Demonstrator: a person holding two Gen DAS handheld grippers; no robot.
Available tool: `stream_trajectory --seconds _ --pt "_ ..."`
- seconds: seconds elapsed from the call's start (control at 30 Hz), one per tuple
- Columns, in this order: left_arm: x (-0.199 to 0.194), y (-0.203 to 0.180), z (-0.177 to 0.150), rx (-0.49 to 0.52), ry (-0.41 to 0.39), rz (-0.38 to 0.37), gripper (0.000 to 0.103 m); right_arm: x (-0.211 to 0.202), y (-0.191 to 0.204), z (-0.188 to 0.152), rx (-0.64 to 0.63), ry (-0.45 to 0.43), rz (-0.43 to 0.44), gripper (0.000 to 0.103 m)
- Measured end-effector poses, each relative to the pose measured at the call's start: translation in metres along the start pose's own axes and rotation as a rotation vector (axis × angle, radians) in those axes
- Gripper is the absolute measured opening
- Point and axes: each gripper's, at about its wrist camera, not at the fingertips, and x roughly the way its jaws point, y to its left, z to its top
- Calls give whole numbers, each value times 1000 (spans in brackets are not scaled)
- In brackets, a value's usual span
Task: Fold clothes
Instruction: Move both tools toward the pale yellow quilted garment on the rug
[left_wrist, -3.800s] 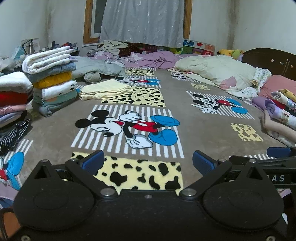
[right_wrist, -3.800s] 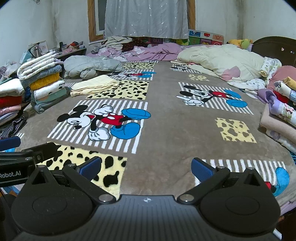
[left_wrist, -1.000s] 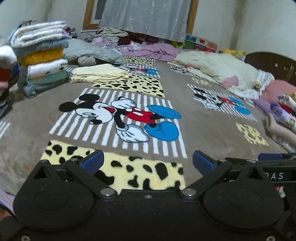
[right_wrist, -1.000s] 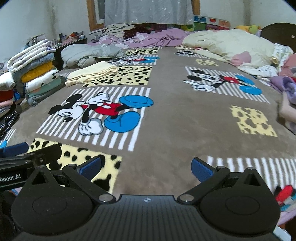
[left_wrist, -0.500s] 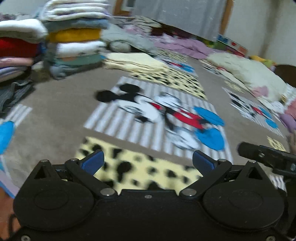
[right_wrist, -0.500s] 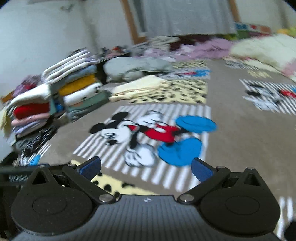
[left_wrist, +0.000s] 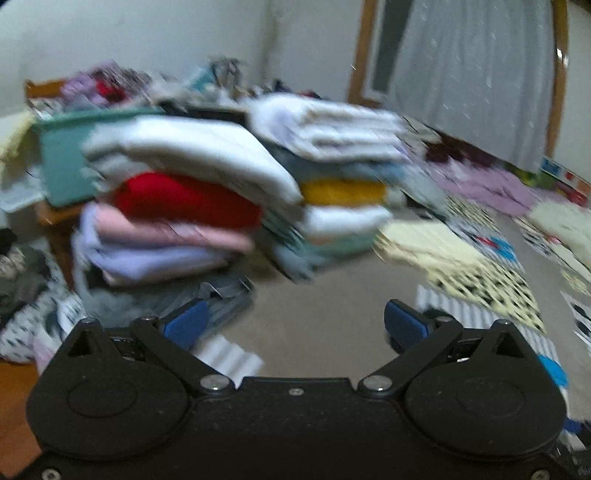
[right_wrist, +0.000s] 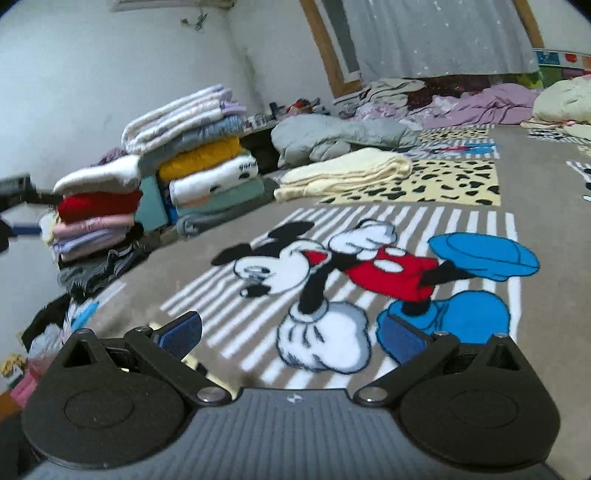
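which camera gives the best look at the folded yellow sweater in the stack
The right wrist view: the yellow sweater is sharp there, mid-stack under a grey piece. The left wrist view is closer, but its sweater is motion-blurred.

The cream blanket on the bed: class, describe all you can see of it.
The cream blanket is pale yellow, soft and ribbed-looking, folded into a flat layered bundle. It lies alone on the bed cover, partly over a leopard-spot panel, right of the folded clothes stacks and in front of a grey quilt. Neither gripper touches it. The left wrist view blurs it.
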Motion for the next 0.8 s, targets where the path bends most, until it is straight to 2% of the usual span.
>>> stream_trajectory --seconds 0.07,0.23,0.3,0.5,0.57,0.67,0.8 --pt "6 5 12 -2 -23 21 103 2 -4 6 4 -43 16 103" --pt "33 -9 56 -15 -54 -7 103 10 -34 17 116 -84 81 103" --pt "48 -24 72 -18 -75 -22 103 13 -50 22 185 -79 115 103" --pt "92 -70 118 28 -160 38 100 17 -91 36 254 -55 144 103" --pt "105 -81 129 33 -155 10 99 18 -103 38 284 -57 150 103" --pt "127 -113 124 91 -111 -62 99 21 -116 39 307 -71 130 103" --pt "170 -162 93 135 -29 -140 99 27 -133 40 340 -81 110 103"
